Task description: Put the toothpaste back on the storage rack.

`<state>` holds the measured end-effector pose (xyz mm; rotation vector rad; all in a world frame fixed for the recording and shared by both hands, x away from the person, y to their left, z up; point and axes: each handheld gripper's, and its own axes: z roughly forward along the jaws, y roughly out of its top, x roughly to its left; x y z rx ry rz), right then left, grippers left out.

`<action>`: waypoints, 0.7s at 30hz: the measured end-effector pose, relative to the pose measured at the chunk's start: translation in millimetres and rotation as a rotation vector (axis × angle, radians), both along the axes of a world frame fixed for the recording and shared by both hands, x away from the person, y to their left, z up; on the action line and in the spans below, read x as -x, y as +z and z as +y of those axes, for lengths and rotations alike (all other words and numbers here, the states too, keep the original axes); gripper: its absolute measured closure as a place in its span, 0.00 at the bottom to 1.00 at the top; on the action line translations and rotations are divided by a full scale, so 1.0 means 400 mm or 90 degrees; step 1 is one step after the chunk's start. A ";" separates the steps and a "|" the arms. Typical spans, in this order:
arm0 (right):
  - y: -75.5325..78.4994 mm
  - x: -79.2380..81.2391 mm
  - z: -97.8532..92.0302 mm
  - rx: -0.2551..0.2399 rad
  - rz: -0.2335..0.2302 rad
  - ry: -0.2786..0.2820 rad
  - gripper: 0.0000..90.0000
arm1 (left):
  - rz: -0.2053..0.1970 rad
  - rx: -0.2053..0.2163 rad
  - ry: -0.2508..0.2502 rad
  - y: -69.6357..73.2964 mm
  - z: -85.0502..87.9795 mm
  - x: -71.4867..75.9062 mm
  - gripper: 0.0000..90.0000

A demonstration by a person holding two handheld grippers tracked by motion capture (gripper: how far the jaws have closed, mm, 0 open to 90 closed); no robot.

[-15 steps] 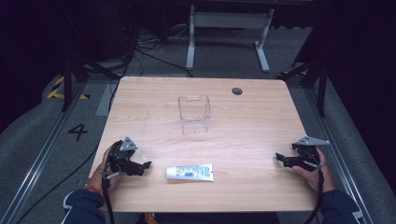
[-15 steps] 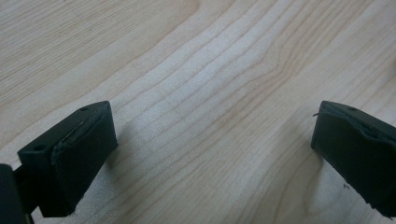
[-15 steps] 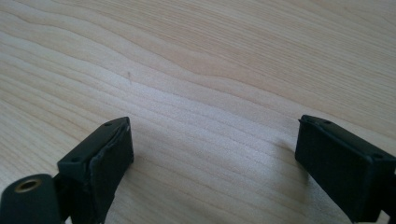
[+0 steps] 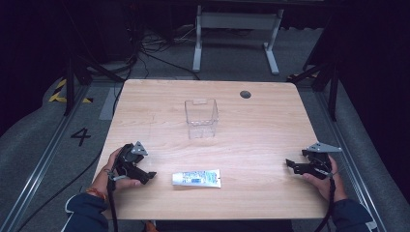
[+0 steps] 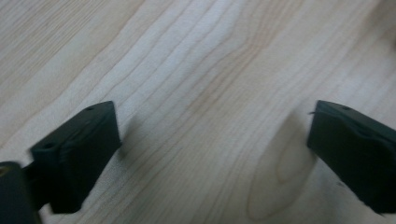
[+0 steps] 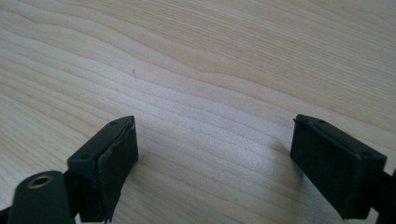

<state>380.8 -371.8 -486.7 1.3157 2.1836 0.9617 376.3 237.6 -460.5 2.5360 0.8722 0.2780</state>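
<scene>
The pale rectangular wooden table [image 4: 270, 125] has a smooth, matt top with long wavy grain lines (clearest in the two gripper views, where a knot-like oval also shows). At its middle stands a small clear plastic box [image 4: 201, 118], glossy and see-through. Near the front edge lies a white plastic tube with blue print [image 4: 197, 178], its skin smooth and faintly shiny. The black left gripper [image 5: 210, 154] and the black right gripper [image 6: 212, 163] look like matt plastic; their pads [image 6: 119, 168] are dull, slightly rough at the edges. The grey floor [image 4: 43, 130] around looks like rough carpet.
</scene>
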 end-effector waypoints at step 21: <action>0.000 0.002 -0.001 -0.002 0.001 0.004 0.17 | -0.031 -0.078 -0.172 0.125 -0.134 0.072 0.28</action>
